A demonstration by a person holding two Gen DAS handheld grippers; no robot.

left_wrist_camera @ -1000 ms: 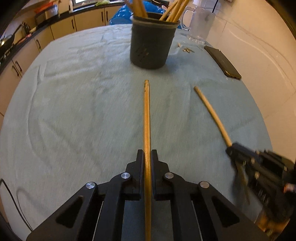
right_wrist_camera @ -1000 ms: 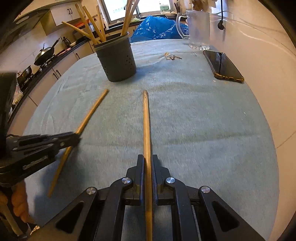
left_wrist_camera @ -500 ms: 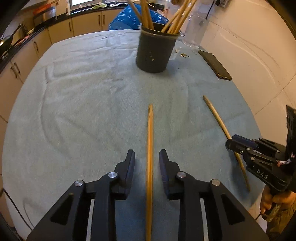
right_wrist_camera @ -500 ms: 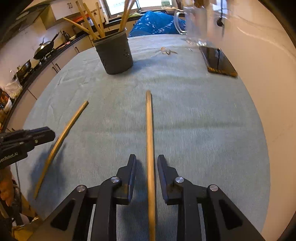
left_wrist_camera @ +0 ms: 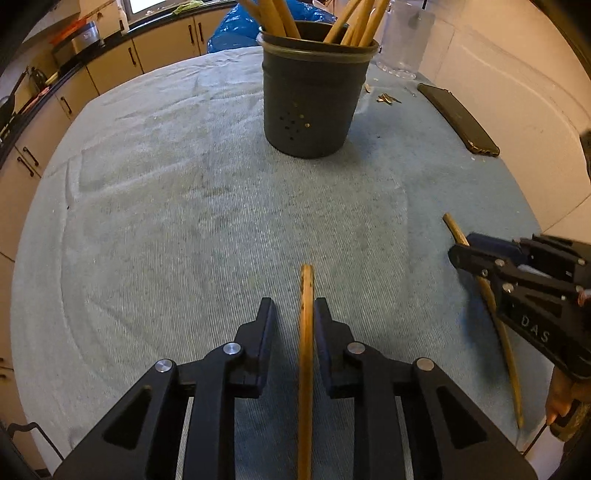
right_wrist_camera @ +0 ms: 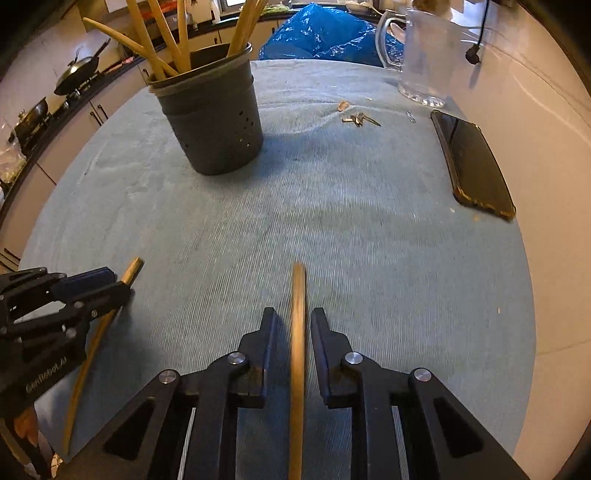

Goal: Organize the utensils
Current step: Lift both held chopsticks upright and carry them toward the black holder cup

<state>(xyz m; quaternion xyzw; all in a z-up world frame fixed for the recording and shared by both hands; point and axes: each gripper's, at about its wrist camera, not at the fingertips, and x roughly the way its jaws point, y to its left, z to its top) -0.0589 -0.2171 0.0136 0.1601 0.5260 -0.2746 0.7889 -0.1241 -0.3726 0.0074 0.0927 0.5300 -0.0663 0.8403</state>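
Observation:
A dark grey holder (left_wrist_camera: 316, 92) with several wooden sticks stands upright on the teal cloth; it also shows in the right wrist view (right_wrist_camera: 212, 122). My left gripper (left_wrist_camera: 293, 310) is open, with a wooden stick (left_wrist_camera: 306, 362) lying on the cloth between its fingers, close to the right one. My right gripper (right_wrist_camera: 291, 319) is open over a second wooden stick (right_wrist_camera: 297, 369) lying between its fingers. Each gripper shows in the other view, the right gripper (left_wrist_camera: 458, 253) at the right and the left gripper (right_wrist_camera: 122, 286) at the left, each over its own stick.
A black phone (right_wrist_camera: 472, 166) lies at the right near the wall. A clear glass jug (right_wrist_camera: 428, 51) stands at the back right with keys (right_wrist_camera: 358, 119) in front of it. A blue bag (right_wrist_camera: 325, 33) lies behind the table. Kitchen cabinets (left_wrist_camera: 55, 96) run along the left.
Both grippers were shut on their sticks a second ago. They have opened, the sticks lie on the cloth, and both grippers have moved forward along them, closer to the holder.

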